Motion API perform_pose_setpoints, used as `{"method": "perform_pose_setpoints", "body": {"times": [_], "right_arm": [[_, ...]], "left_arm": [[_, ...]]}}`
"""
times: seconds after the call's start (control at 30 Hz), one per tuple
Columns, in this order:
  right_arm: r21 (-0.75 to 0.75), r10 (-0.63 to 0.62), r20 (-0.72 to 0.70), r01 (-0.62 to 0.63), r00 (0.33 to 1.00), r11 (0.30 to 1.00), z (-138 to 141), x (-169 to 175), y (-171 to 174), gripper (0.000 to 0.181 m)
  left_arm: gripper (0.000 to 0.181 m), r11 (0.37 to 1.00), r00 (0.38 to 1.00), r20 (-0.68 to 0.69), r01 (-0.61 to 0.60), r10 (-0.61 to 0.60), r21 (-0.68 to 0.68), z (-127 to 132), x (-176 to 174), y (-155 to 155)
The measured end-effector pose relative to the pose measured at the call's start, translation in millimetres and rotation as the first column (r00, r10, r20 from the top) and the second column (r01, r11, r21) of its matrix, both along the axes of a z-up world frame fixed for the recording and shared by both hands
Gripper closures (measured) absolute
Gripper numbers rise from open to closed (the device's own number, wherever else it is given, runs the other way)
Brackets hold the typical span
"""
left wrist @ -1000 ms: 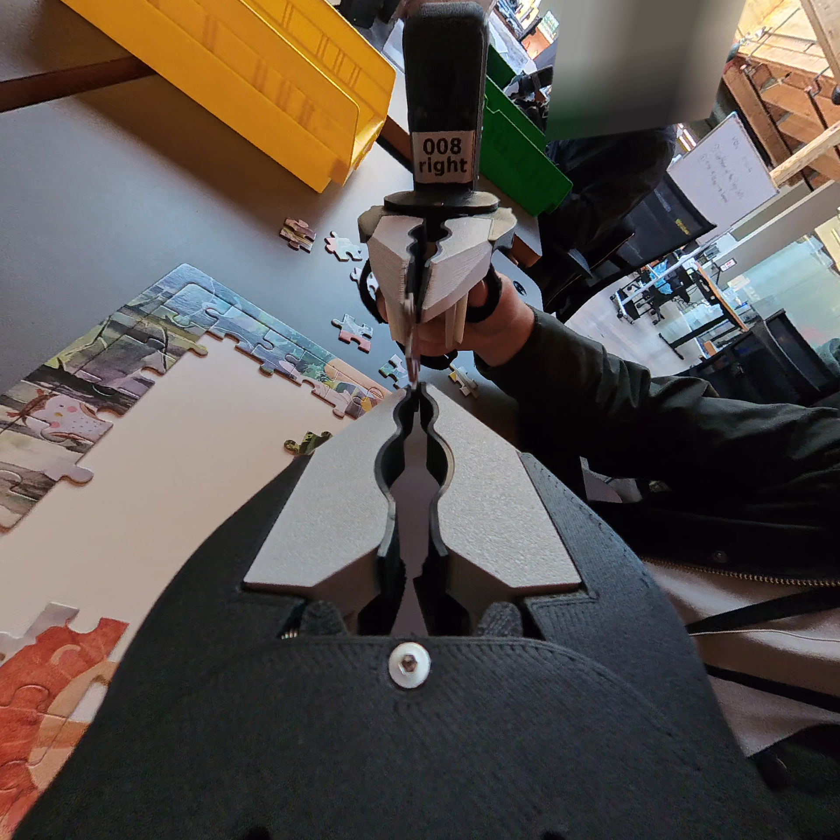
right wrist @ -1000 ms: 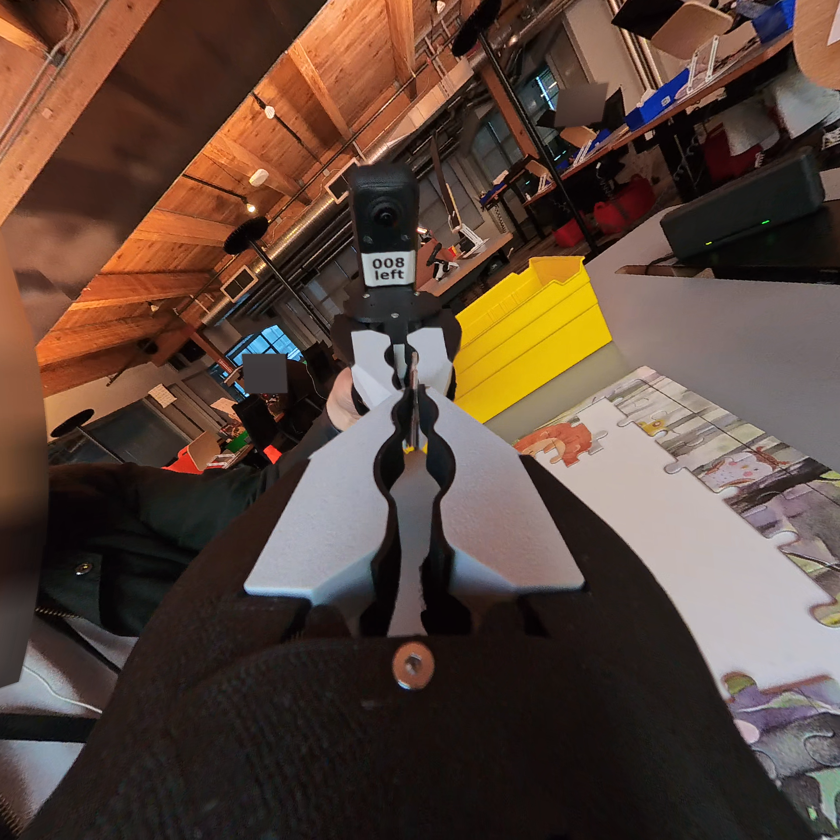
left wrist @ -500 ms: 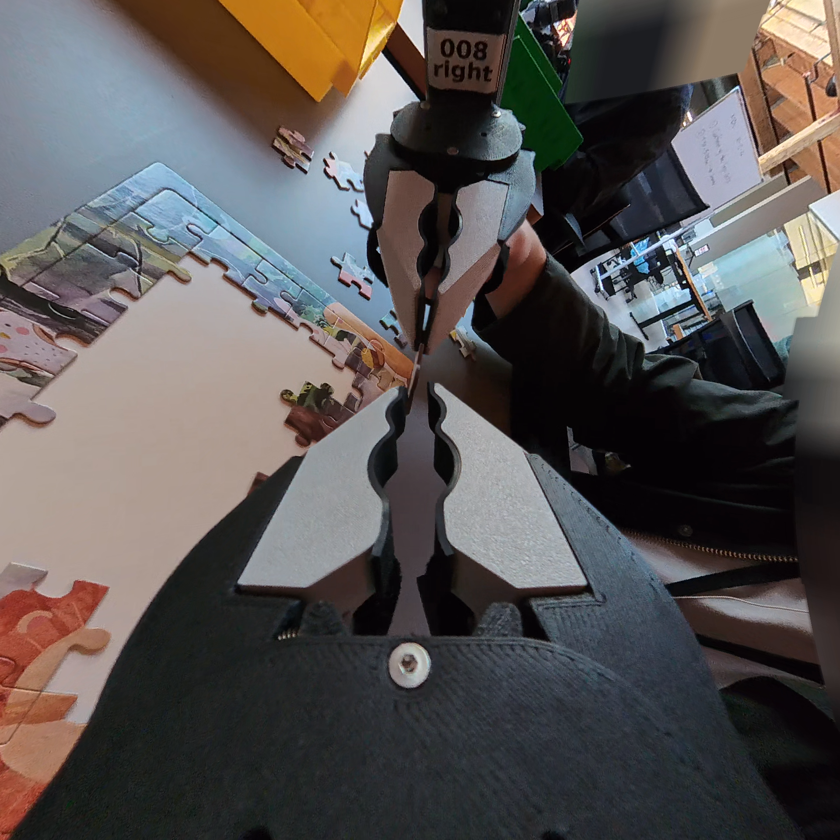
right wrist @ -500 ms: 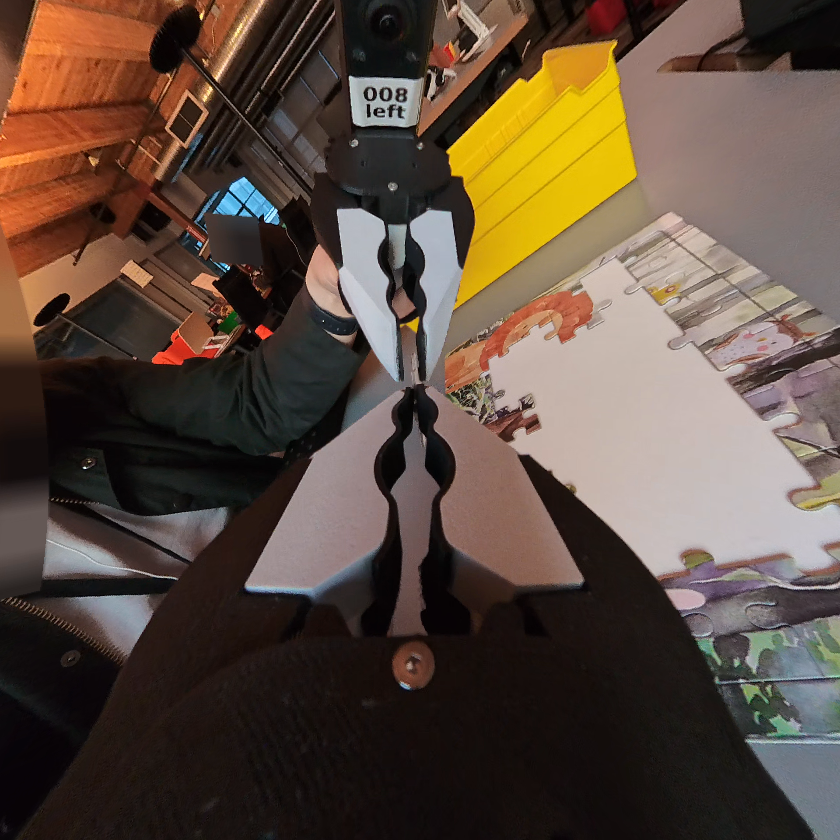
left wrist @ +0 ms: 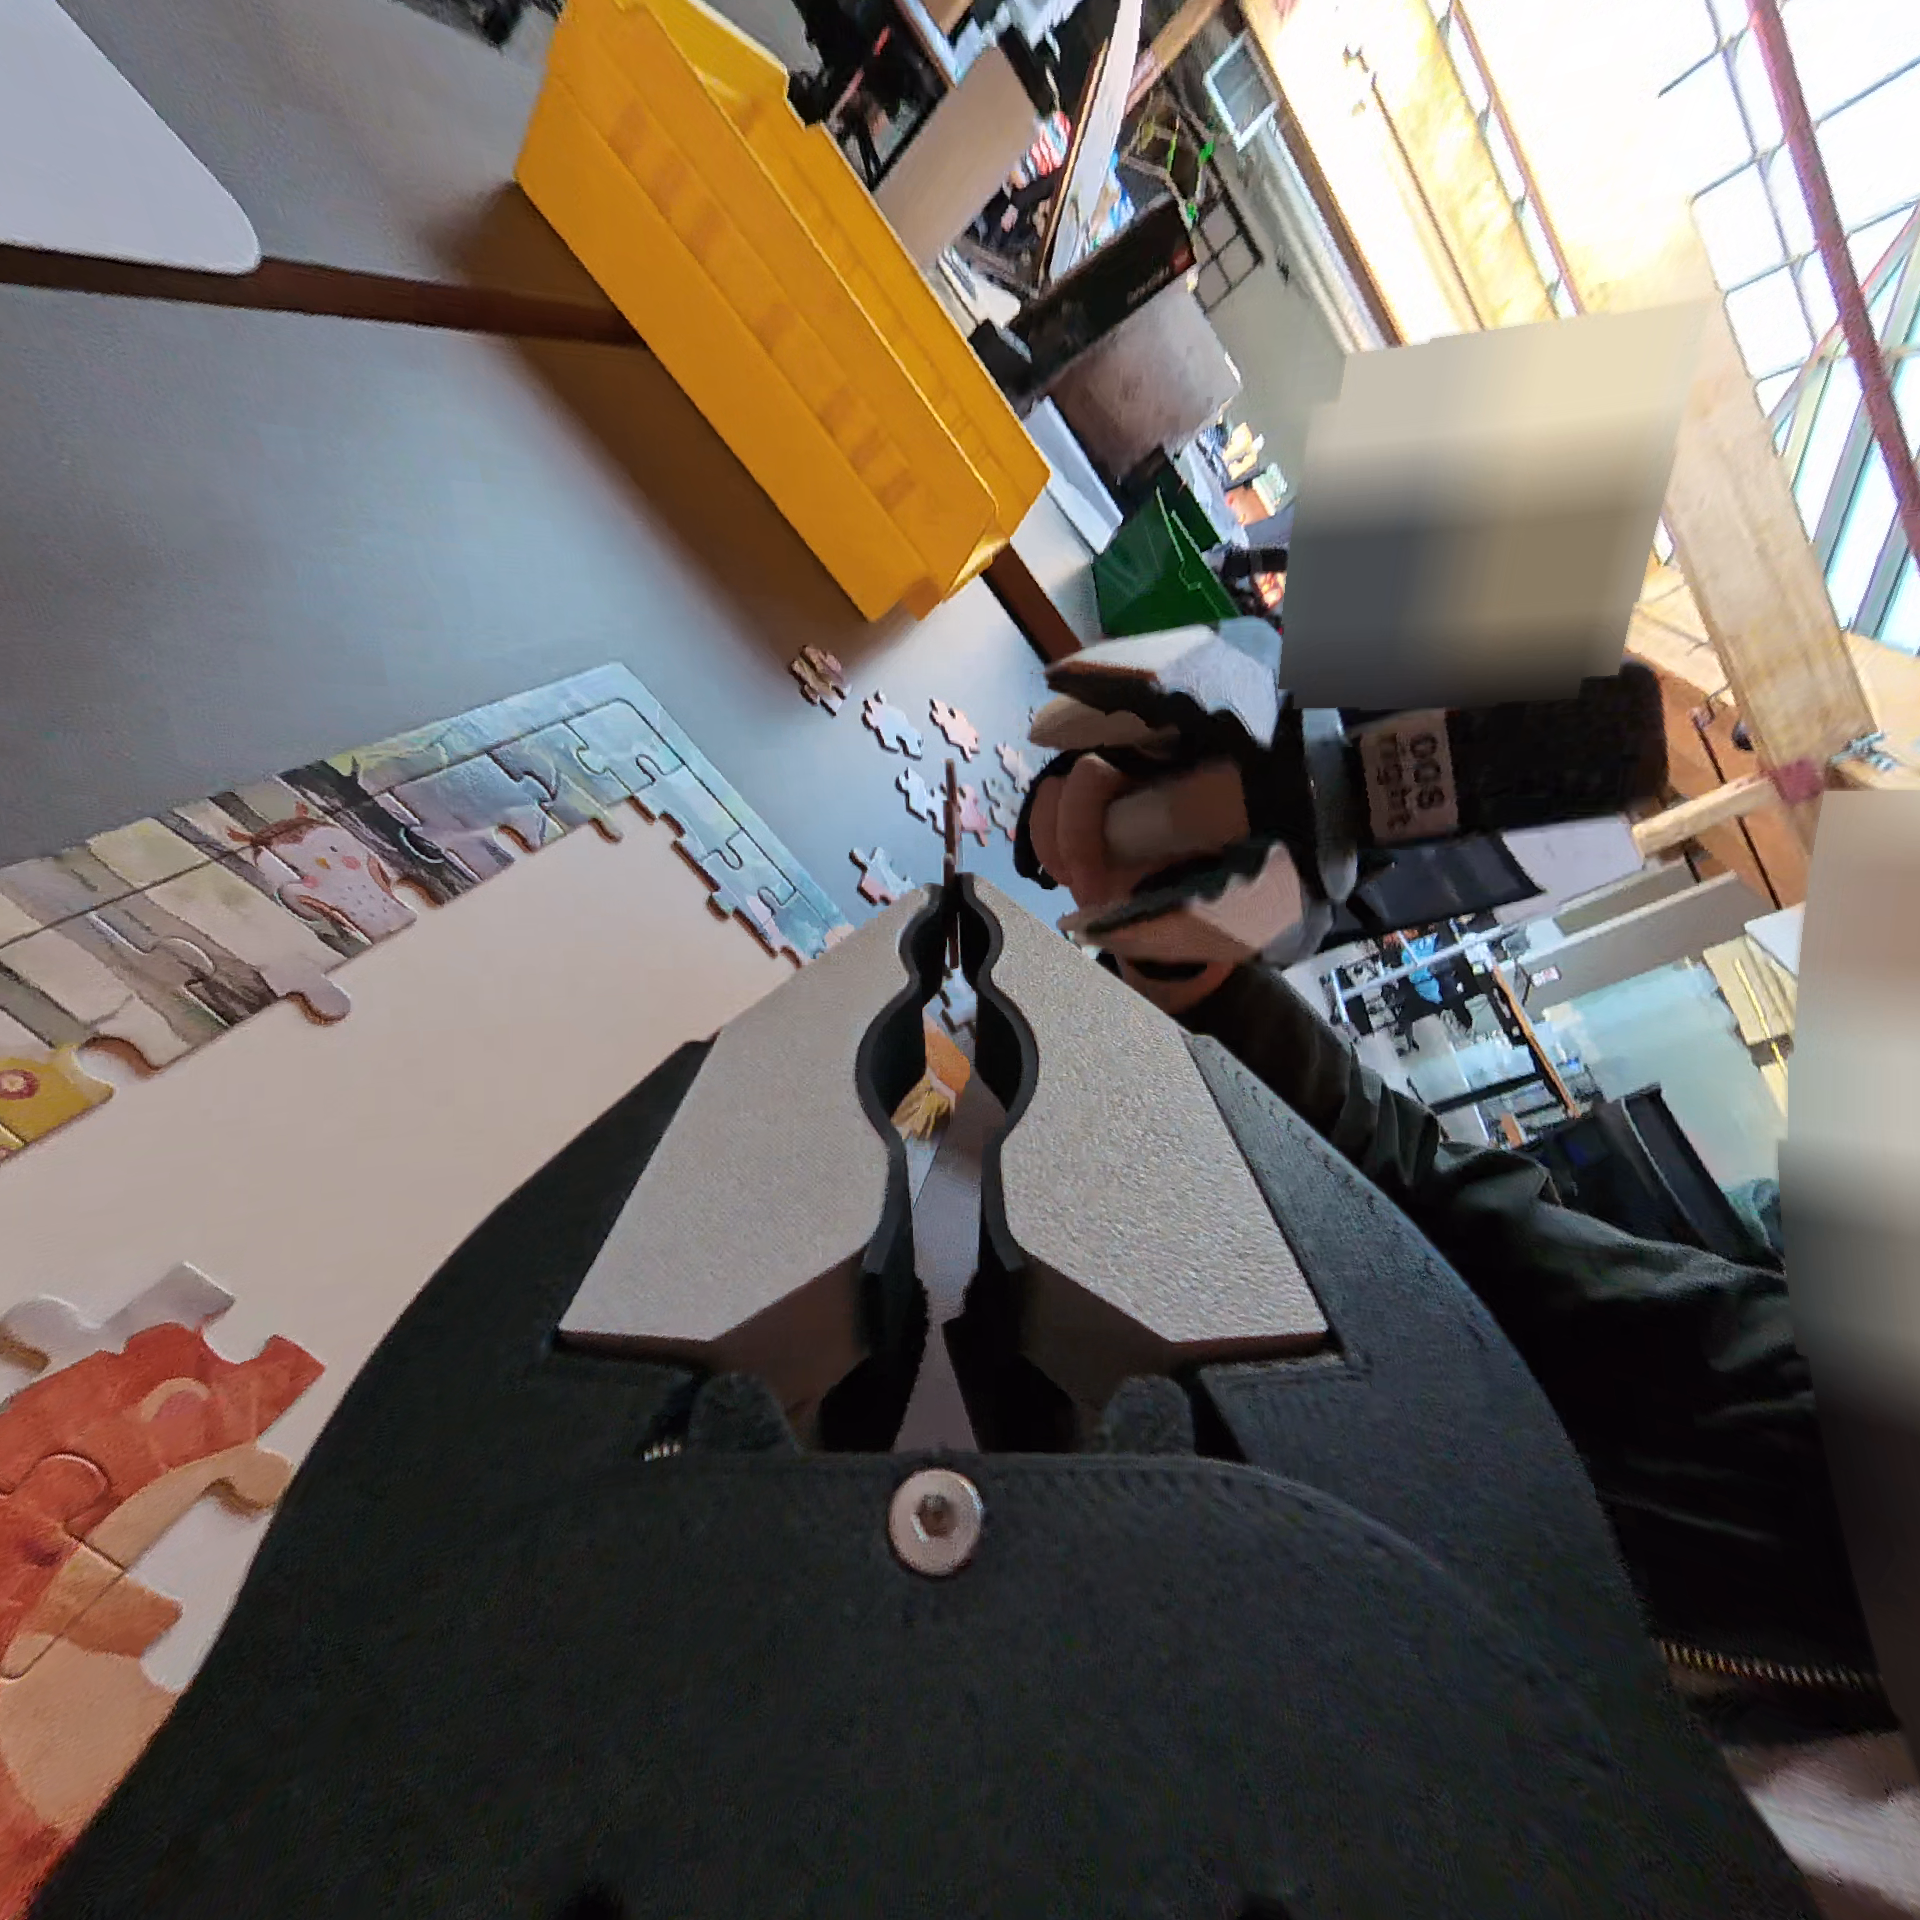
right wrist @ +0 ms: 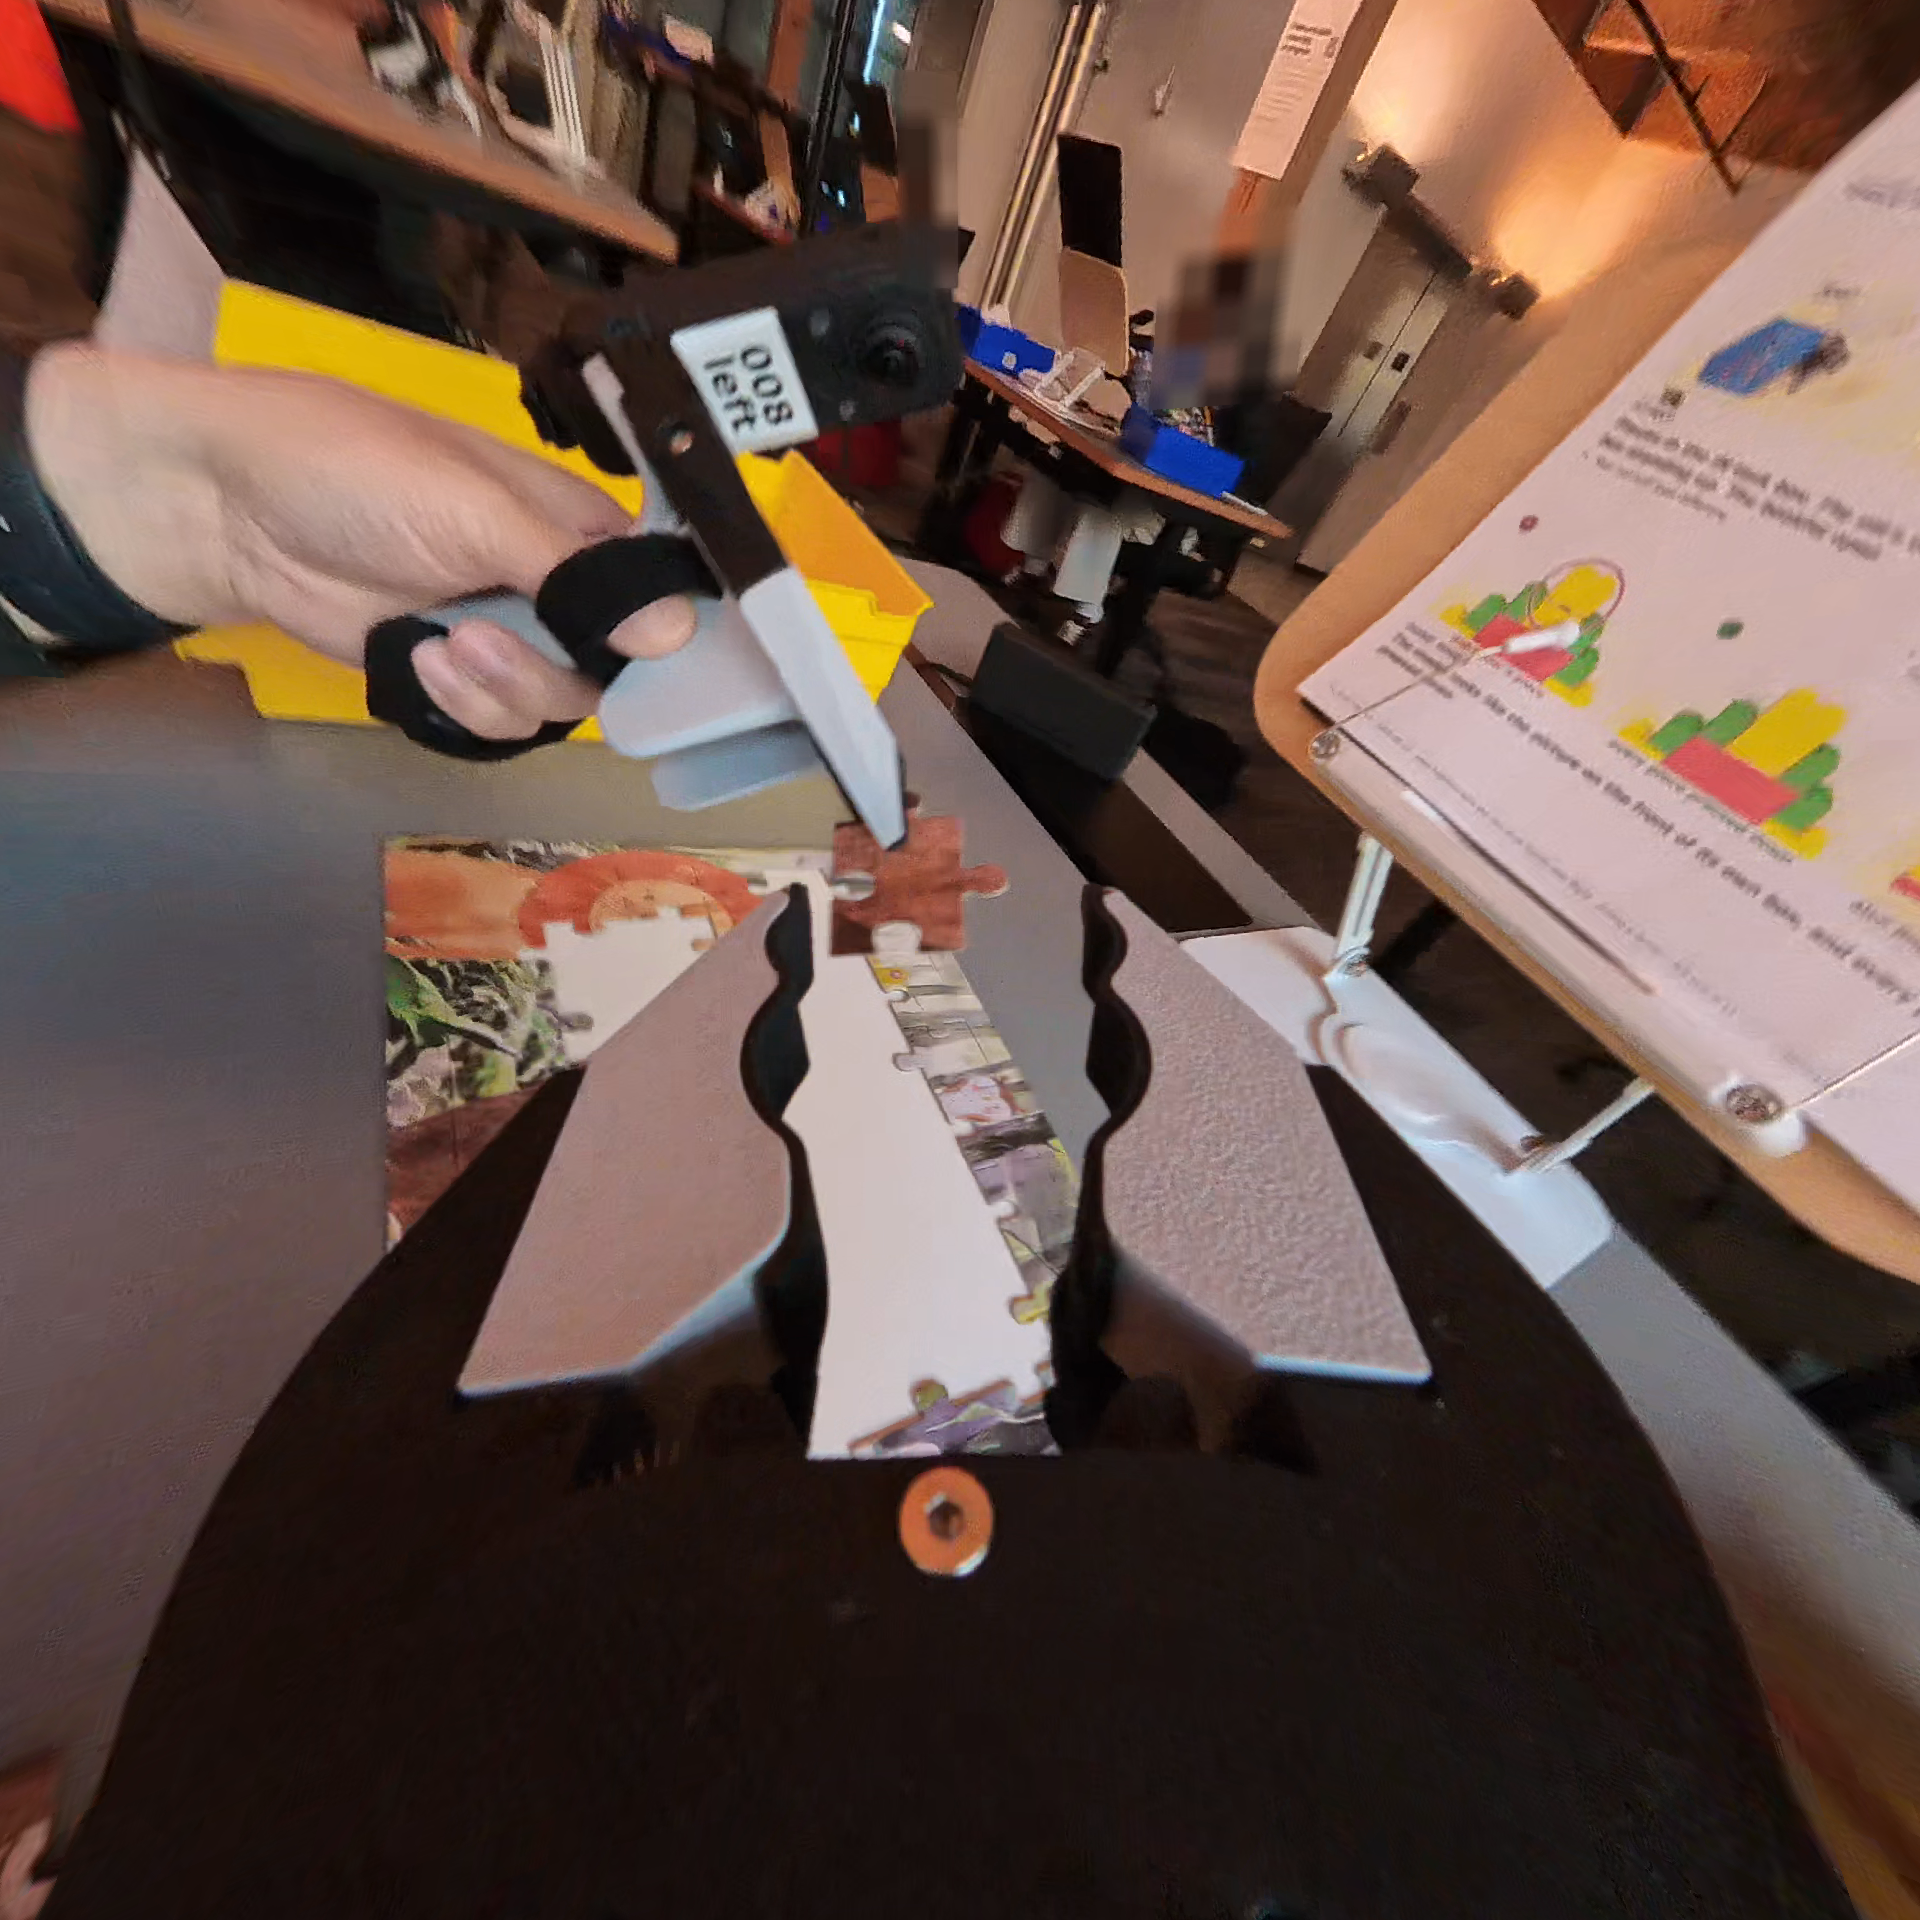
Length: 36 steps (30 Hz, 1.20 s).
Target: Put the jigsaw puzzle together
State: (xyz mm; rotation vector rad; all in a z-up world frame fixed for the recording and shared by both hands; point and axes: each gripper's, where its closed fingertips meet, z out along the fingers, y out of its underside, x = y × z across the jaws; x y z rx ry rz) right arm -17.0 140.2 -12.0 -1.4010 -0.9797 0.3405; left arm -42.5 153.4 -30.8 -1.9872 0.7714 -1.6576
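My left gripper [left wrist: 951, 896] is shut on a reddish-brown puzzle piece [left wrist: 949, 821], seen edge-on and sticking out past its tips. The right wrist view shows the same piece [right wrist: 914, 894] flat-on, pinched by one corner at the left gripper's tips [right wrist: 881, 821] above the table. My right gripper [right wrist: 945, 902] is open and empty, just short of the piece. It also shows open in the left wrist view [left wrist: 1169, 800]. The puzzle board [left wrist: 416, 1039] lies below, with its picture border partly filled [left wrist: 312, 862] and a bare white middle [right wrist: 894, 1143].
Several loose pieces [left wrist: 914, 748] lie on the grey table beyond the board's corner. A yellow bin [left wrist: 779, 312] stands at the back and a green bin [left wrist: 1153, 582] behind it. A sheet on a white stand [right wrist: 1662, 623] rises at the right, by a black box [right wrist: 1060, 707]. My right fingertips sit around 4 cm from my left ones.
The two grippers met tip to tip with the right shut on the piece. The left opened a little, closed on it, then the right opened and drew back. The piece is now in the left.
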Motion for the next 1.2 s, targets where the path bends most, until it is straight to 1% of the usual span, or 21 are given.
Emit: {"method": "perform_pose_setpoints", "body": {"times": [0.07,0.13,0.2,0.23,0.27,0.33,0.4,0.43,0.47,0.5,0.57,0.6,0.67,0.77,0.83,0.9,1.0,1.07,1.13,1.2], "right_arm": [[0.009,-0.021,0.052,0.02,0.998,1.0,-6.6,-8.4,0.5,0.129],[0.009,-0.041,0.099,0.04,0.994,0.999,-15.3,-12.7,3.1,0.131],[0.019,-0.063,0.128,0.061,0.99,0.998,-19.3,-13.0,5.2,0.138],[0.013,-0.059,0.14,0.058,0.988,0.998,-21.4,-13.9,4.5,0.146],[0.01,-0.07,0.149,0.069,0.986,0.998,-22.3,-12.6,5.5,0.151],[-0.009,-0.056,0.154,0.058,0.987,0.998,-25.0,-12.8,4.7,0.151],[-0.081,-0.015,0.169,0.029,0.986,0.996,-35.4,-15.0,3.6,0.151],[-0.159,0.039,0.199,-0.007,0.979,0.987,-49.1,-18.1,0.0,0.151],[-0.245,0.113,0.226,-0.055,0.968,0.968,-65.7,-22.4,-7.1,0.151],[-0.31,0.162,0.253,-0.079,0.954,0.948,-81.9,-24.6,-12.1,0.151],[-0.393,0.225,0.319,-0.087,0.921,0.915,-110.7,-27.1,-18.7,0.151],[-0.428,0.256,0.346,-0.091,0.903,0.899,-121.0,-29.0,-22.7,0.151],[-0.475,0.294,0.38,-0.087,0.877,0.876,-132.5,-31.8,-28.1,0.151],[-0.506,0.312,0.406,-0.073,0.859,0.86,-139.7,-31.5,-30.4,0.151],[-0.533,0.326,0.398,-0.073,0.857,0.843,-143.0,-31.2,-32.7,0.151],[-0.532,0.319,0.392,-0.07,0.863,0.844,-142.7,-30.7,-30.7,0.15],[-0.527,0.299,0.39,-0.055,0.871,0.848,-142.1,-28.1,-26.1,0.144],[-0.541,0.308,0.37,-0.066,0.877,0.838,-141.0,-27.5,-27.2,0.142],[-0.549,0.307,0.334,-0.081,0.891,0.832,-137.6,-27.7,-26.9,0.142],[-0.56,0.303,0.323,-0.077,0.897,0.825,-137.4,-24.8,-25.7,0.146]], "left_arm": [[0.181,1.0,0.999,0.03,-0.02,0.02,0.0,4.9,-0.1,2.0],[0.181,1.0,0.999,0.032,-0.013,0.013,-0.003,5.7,1.4,-0.2],[0.181,1.0,1.0,0.028,-0.007,0.007,0.0,4.9,3.6,-2.2],[0.181,1.0,1.0,0.026,-0.004,0.004,0.001,4.0,4.6,-3.0],[0.181,1.0,1.0,0.021,0.004,-0.003,-0.003,2.8,5.6,-4.2],[0.181,1.0,1.0,0.012,0.014,-0.014,-0.009,-0.1,6.0,-4.9],[0.181,0.999,0.999,-0.026,0.018,-0.019,-0.031,-7.0,3.2,-3.5],[0.175,0.999,0.998,-0.056,0.003,-0.004,-0.033,-11.5,0.2,0.3],[0.171,1.0,0.996,-0.089,-0.011,0.009,-0.017,-15.8,-3.6,3.9],[0.169,1.0,0.991,-0.13,-0.013,0.013,0.005,-20.5,-7.3,6.0],[0.17,0.999,0.969,-0.245,0.045,-0.036,0.029,-35.5,-13.5,-0.4],[0.177,0.996,0.947,-0.311,0.088,-0.075,0.028,-44.8,-16.5,-6.5],[0.181,0.99,0.906,-0.405,0.141,-0.12,0.023,-59.6,-20.2,-15.0],[0.181,0.982,0.878,-0.447,0.191,-0.168,0.007,-70.2,-17.2,-24.3],[0.181,0.977,0.841,-0.511,0.211,-0.176,0.011,-82.1,-18.6,-27.0],[0.181,0.971,0.804,-0.564,0.237,-0.186,0.017,-92.4,-20.1,-29.5],[0.181,0.964,0.782,-0.586,0.267,-0.212,0.008,-98.9,-17.3,-35.8],[0.181,0.96,0.766,-0.604,0.279,-0.219,0.006,-104.0,-16.8,-38.1],[0.181,0.957,0.751,-0.621,0.289,-0.224,0.004,-109.1,-17.0,-39.2],[0.181,0.955,0.738,-0.633,0.297,-0.233,-0.005,-113.2,-18.1,-40.6]]}}
